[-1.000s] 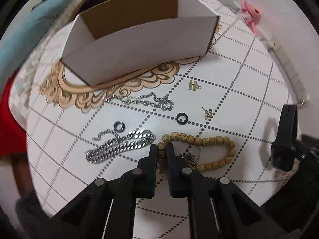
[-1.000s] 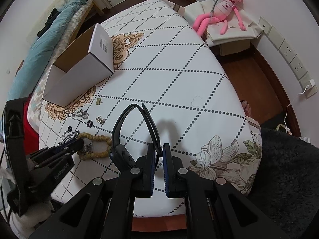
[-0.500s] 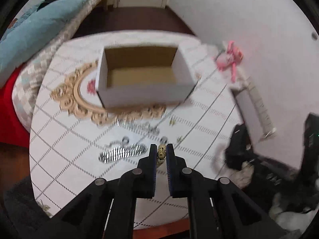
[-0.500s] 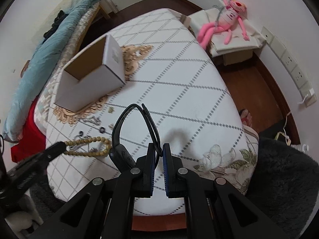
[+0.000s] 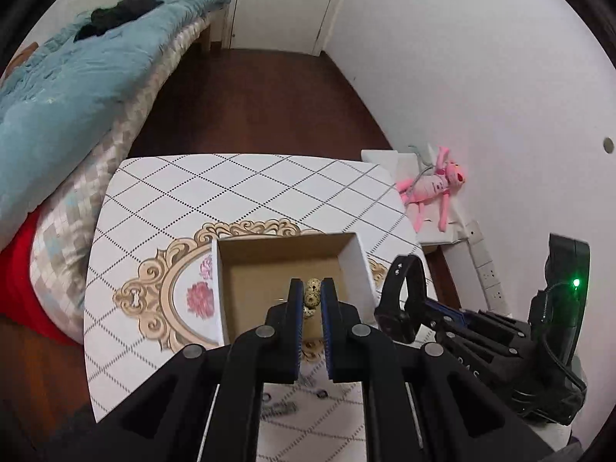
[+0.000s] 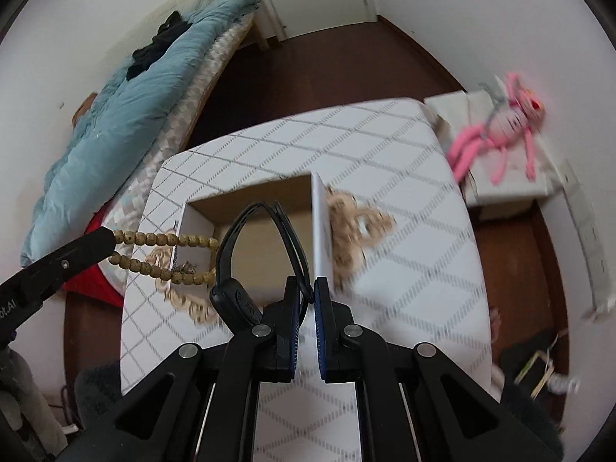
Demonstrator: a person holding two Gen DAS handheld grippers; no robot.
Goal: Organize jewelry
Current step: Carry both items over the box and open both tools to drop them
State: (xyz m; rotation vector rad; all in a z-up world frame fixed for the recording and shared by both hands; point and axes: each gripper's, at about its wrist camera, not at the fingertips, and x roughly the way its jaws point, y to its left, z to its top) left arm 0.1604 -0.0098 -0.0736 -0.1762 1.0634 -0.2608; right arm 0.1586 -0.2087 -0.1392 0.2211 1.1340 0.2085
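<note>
Two grippers are up over the open cardboard box (image 5: 287, 269), and I have something clamped in each. My left gripper (image 5: 311, 296) has its fingers drawn in tight on the wooden bead bracelet (image 5: 312, 295); from the left wrist camera I see only a few speckled beads pinched between the blue pads, hanging above the brown floor of the box. From the right wrist camera the same bracelet (image 6: 165, 256) shows as a double strand stretching from the left gripper's tip toward the near left corner of the box (image 6: 254, 223), with a small dark tangle hanging off the lower strand.

My right gripper (image 6: 305, 294) is closed almost fully on the thin band of a black watch (image 6: 246, 269); its strap loops up in front of the box opening and its body hangs just left of the fingers. In the left view the watch (image 5: 400, 300) sits just right of the box's right wall.

The box stands on the white table (image 5: 246, 188) with the dotted diamond pattern, over the gold scroll ornament. Nearer me than the box, a silver chain (image 5: 279, 408) and a small dark ring (image 5: 321, 394) lie on the table, partly hidden by my left fingers. Beyond the table's far right corner lies a pink plush toy (image 5: 431, 184).
</note>
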